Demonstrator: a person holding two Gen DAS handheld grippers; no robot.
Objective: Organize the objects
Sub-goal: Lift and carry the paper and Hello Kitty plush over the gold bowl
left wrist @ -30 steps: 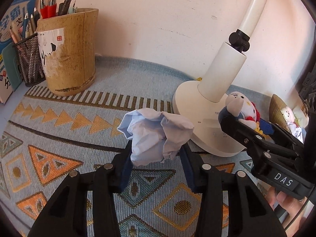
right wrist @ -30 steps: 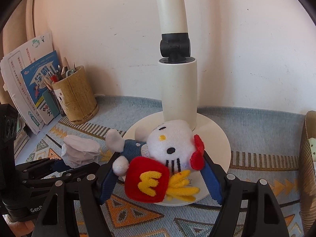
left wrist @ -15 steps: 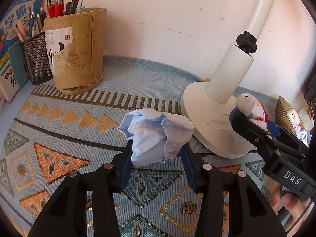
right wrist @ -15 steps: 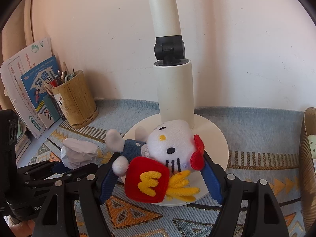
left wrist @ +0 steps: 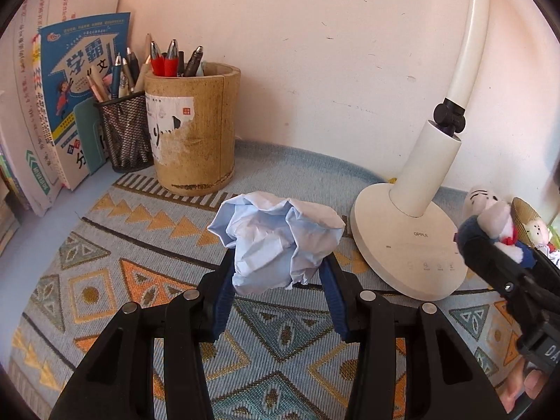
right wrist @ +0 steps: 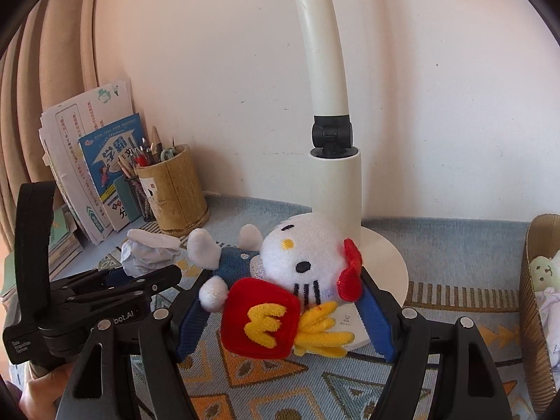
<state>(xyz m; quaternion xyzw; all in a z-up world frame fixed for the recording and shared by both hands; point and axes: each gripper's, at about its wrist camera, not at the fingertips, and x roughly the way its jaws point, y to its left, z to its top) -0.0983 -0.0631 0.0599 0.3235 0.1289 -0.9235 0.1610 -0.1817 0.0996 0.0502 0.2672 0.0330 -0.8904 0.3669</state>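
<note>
Under both my claws lies a woven mat (left wrist: 105, 280) with orange and teal triangles, and behind it stands a plain pale wall (left wrist: 315, 52). My left claw (left wrist: 276, 276) is closed on a crumpled paper ball (left wrist: 276, 241) of light blue colour; the two blue pads press it from both sides and the ball sticks out above and ahead of the fingertips, lifted from the mat. Ahead of this claw and a little to its left stands a bamboo pen holder (left wrist: 194, 133) full of pens, and just beside it, further left, a black mesh cup (left wrist: 124, 133) with pencils. Behind them some workbooks (left wrist: 70, 105) lean on the wall. To the right of my left claw is the round base of a white desk lamp (left wrist: 406, 245), close but not touching the paper. My right claw (right wrist: 280, 301) is closed on a plush toy (right wrist: 301, 262), a white cat head with a red bow, blue body and a red pouch with yellow fries; the toy lies sideways between the blue pads, in front of the lamp base (right wrist: 385, 266). At the far right of this claw I see the edge of a brown basket (right wrist: 532, 280) with a small pale toy inside, not clear. In the right view my left claw shows low at the left side, with the paper ball in it.
</note>
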